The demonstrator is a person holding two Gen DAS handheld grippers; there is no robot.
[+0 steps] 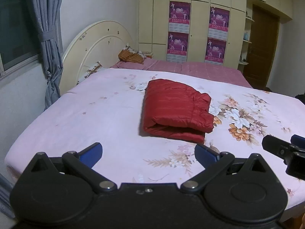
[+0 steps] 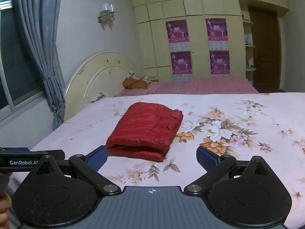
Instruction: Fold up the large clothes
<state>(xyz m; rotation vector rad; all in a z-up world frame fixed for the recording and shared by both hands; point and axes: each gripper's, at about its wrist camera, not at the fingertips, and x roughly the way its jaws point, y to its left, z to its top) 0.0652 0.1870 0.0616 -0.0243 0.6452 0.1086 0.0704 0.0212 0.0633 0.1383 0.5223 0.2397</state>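
Note:
A red padded garment (image 1: 176, 108) lies folded into a thick rectangle on the pink floral bedspread (image 1: 91, 114). It also shows in the right wrist view (image 2: 146, 129). My left gripper (image 1: 148, 153) is open and empty, held above the bed just short of the garment's near edge. My right gripper (image 2: 151, 157) is open and empty, also just short of the near folded edge. The right gripper's side shows at the right edge of the left wrist view (image 1: 286, 150). The left gripper's side shows at the left of the right wrist view (image 2: 28, 159).
A cream headboard (image 1: 99, 45) stands at the left end of the bed, with pillows (image 1: 133, 55) near it. A wardrobe with posters (image 1: 198, 28) lines the back wall. A grey curtain (image 1: 47, 38) and window are on the left, a brown door (image 1: 263, 47) on the right.

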